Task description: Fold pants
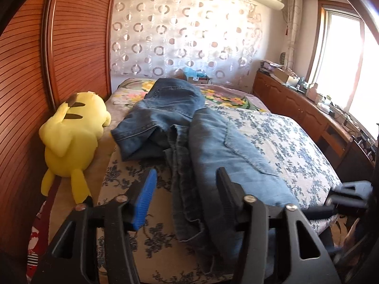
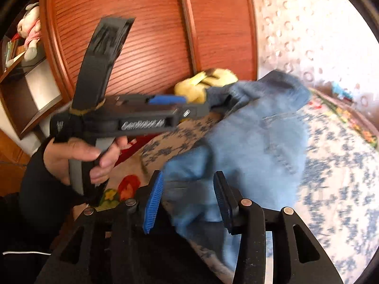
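Observation:
Blue denim pants (image 1: 189, 137) lie crumpled on the floral bed (image 1: 296, 142), waist towards the far wall, one leg bunched at the left, the other running towards me. My left gripper (image 1: 186, 194) is open, jaws wide, just above the near leg and holding nothing. My right gripper (image 2: 187, 200) is open over the near end of the pants (image 2: 248, 146), which look blurred. The left gripper also shows in the right wrist view (image 2: 194, 105), held in a hand, its tips at the far bunched denim.
A yellow plush toy (image 1: 73, 132) lies at the bed's left edge against the wooden wardrobe (image 1: 71, 35). A low wooden cabinet (image 1: 308, 111) with clutter runs under the window at the right. A box and items (image 1: 196, 77) sit at the bed's head.

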A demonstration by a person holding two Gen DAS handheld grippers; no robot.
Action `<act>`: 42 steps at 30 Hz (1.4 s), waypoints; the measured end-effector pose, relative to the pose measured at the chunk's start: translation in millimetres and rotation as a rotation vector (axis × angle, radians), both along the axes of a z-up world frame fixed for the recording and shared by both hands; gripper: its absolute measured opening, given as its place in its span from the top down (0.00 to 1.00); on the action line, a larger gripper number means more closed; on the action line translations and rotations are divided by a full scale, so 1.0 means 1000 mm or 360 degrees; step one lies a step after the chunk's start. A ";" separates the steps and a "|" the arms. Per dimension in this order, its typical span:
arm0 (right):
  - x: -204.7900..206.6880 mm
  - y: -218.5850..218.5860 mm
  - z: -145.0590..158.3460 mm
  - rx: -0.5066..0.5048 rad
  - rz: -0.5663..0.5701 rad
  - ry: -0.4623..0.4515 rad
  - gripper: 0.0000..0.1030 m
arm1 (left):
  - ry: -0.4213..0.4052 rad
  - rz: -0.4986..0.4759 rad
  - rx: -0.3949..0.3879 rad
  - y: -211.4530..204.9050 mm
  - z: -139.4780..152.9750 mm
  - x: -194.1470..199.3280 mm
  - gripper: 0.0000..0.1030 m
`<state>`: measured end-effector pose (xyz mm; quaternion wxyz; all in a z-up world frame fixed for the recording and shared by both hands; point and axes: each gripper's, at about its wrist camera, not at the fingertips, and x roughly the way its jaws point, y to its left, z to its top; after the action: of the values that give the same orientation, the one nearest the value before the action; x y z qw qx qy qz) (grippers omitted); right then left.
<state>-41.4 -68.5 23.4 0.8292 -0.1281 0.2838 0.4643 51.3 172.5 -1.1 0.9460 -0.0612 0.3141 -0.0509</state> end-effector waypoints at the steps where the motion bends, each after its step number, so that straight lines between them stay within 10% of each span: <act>1: 0.001 -0.006 0.004 0.0020 -0.0026 -0.0011 0.55 | -0.0008 -0.0009 -0.0002 -0.002 0.001 0.000 0.31; 13: 0.043 -0.031 0.008 -0.0006 -0.0340 -0.0074 0.45 | 0.0110 -0.0120 0.0017 -0.030 -0.026 0.007 0.23; 42: 0.172 0.033 -0.051 -0.0019 -0.0420 0.0369 0.26 | 0.0292 -0.0150 -0.0204 -0.020 -0.085 0.020 0.23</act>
<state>130.7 -35.5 -27.8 0.8439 -0.0404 0.3946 0.3613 71.2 152.8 -85.7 0.9040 -0.1110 0.3981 -0.1095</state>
